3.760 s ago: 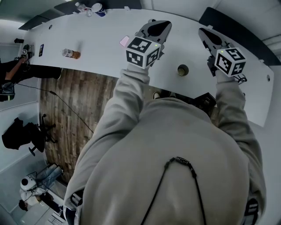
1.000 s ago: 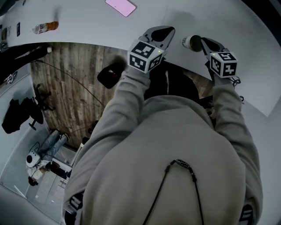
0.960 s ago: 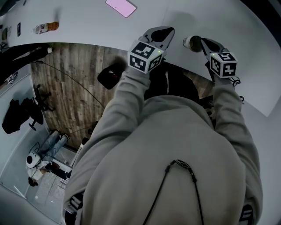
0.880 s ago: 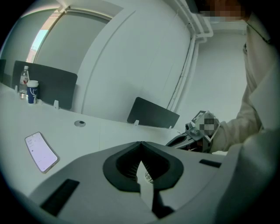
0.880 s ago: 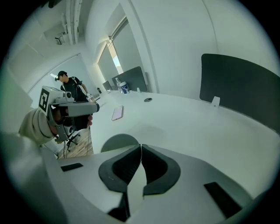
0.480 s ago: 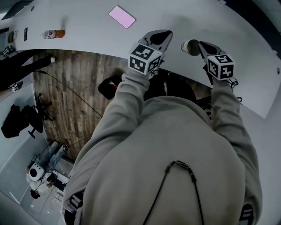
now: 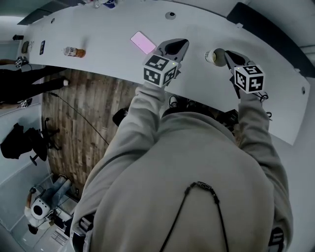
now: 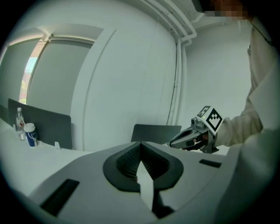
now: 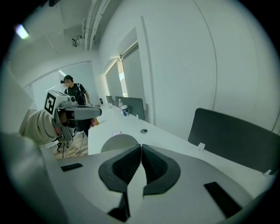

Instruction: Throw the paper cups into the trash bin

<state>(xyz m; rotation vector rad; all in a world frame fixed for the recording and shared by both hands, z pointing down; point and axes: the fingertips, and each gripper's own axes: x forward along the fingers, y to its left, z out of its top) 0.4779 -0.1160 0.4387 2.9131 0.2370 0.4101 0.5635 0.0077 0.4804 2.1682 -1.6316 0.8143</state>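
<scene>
A long white table (image 7: 113, 29) is seen running under and ahead of both grippers, with brown wooden plank flooring (image 7: 83, 113) below and to the left of the left gripper (image 7: 179, 44). A dark grey partition panel (image 9: 236, 131) is stood on the table ahead and to the right of the right gripper (image 7: 227, 54). A person in dark clothing (image 9: 78, 94) is shown upright in the right gripper view, well beyond the left gripper; in the head view only a dark shape is given at the far left.

The left gripper's 2 jaws are pressed together with nothing between them. The right gripper's 2 jaws are clamped on the thin wall of a white paper cup (image 7: 212, 55), which is held on its side over the table, just left of the jaw tips. In the right gripper view the cup is seen as a pale disc behind the left jaw.

Black-and-white square patterns are carried on each marker cube (image 7: 159, 70); no words can be read on them.

A flat pink rectangular slab (image 7: 143, 42) is laid on the table just left of the left gripper. A clear bottle with amber contents (image 7: 75, 51) is laid well to the left; its label is too small to read. A blue-and-white cup (image 8: 29, 134) and a clear upright bottle (image 8: 19, 124) are shown side by side far left of the left jaws, their print unreadable. 1 round grommet hole (image 7: 170, 15) is set ahead of the left gripper.
</scene>
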